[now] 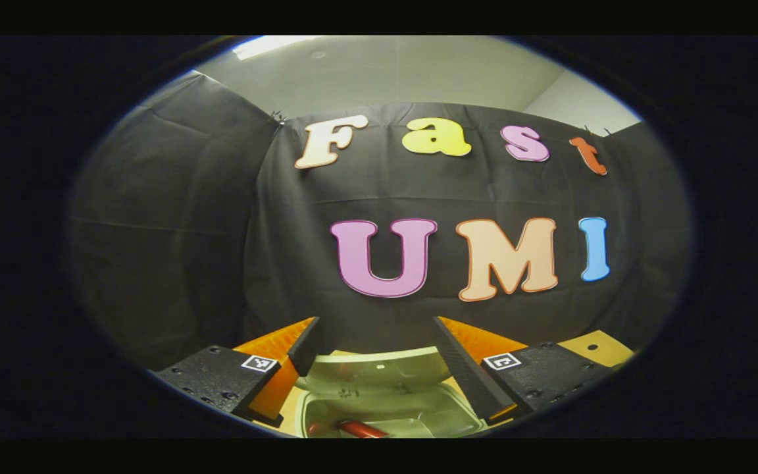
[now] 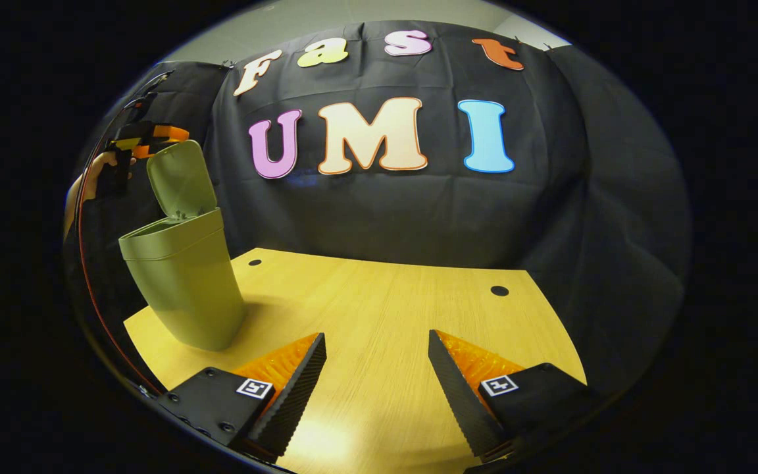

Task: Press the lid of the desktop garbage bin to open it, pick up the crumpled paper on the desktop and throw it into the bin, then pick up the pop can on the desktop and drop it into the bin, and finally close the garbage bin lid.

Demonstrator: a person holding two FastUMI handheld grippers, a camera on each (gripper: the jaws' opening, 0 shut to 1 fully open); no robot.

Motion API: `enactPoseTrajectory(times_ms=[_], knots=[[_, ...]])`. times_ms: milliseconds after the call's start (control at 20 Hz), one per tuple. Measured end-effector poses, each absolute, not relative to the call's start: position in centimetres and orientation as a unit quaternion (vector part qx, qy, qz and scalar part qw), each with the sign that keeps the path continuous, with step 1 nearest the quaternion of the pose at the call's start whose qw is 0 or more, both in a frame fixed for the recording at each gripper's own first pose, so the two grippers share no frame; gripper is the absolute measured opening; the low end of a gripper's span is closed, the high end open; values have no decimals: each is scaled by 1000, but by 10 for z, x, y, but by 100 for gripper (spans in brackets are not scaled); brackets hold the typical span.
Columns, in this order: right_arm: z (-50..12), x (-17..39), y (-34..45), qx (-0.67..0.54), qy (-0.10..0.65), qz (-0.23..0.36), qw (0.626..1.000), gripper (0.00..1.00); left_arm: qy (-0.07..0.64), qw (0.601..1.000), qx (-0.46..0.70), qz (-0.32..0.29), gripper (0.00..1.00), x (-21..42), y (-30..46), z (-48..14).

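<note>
Right gripper view: the garbage bin point(image 2: 181, 276) is seen standing at the table's point(image 2: 385, 316) left edge, its lid point(image 2: 180, 178) tipped upright, so opening is judged done. No paper or can is seen on the bare wood. Left gripper view: the left gripper point(image 1: 379, 368) is held spread and empty right above the open bin, where a red object point(image 1: 360, 429), likely the pop can, is glimpsed inside. The right gripper point(image 2: 377, 375) is held spread, empty, over the table. Closing the lid is judged all that remains.
</note>
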State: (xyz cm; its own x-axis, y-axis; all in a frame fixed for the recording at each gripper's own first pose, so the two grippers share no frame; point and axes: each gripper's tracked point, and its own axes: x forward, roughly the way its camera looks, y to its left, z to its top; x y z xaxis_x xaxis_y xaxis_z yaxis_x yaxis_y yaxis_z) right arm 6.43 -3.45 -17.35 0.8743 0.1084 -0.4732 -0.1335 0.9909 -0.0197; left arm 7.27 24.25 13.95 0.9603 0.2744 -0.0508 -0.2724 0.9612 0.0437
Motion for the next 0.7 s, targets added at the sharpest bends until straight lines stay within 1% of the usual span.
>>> enactPoseTrajectory(times_ms=[200, 250, 300, 350, 400, 500, 550, 650, 700], knots=[[-177, 67, -26, -33, 247, 79, 965, 99, 39, 990, 21, 135, 99, 54, 232, 129], [-177, 68, -25, -32, 248, 82, 965, 99, 42, 990, 18, 135, 98, 49, 231, 125], [-178, 67, -24, -31, 249, 84, 964, 99, 46, 990, 14, 135, 100, 45, 228, 121], [-179, 68, -22, -31, 250, 87, 964, 99, 52, 989, 10, 136, 96, 41, 227, 115], [-180, 67, -21, -32, 251, 90, 963, 99, 60, 989, 7, 137, 98, 38, 226, 109], [-182, 68, -20, -35, 254, 93, 962, 99, 71, 988, 4, 139, 96, 32, 224, 95], [-183, 67, -20, -37, 256, 95, 961, 99, 80, 987, 3, 138, 99, 29, 222, 87], [-183, 67, -19, -39, 258, 98, 961, 99, 99, 985, -3, 140, 99, 23, 220, 69], [-185, 66, -18, -39, 258, 100, 960, 99, 108, 984, -6, 141, 96, 21, 218, 60]])
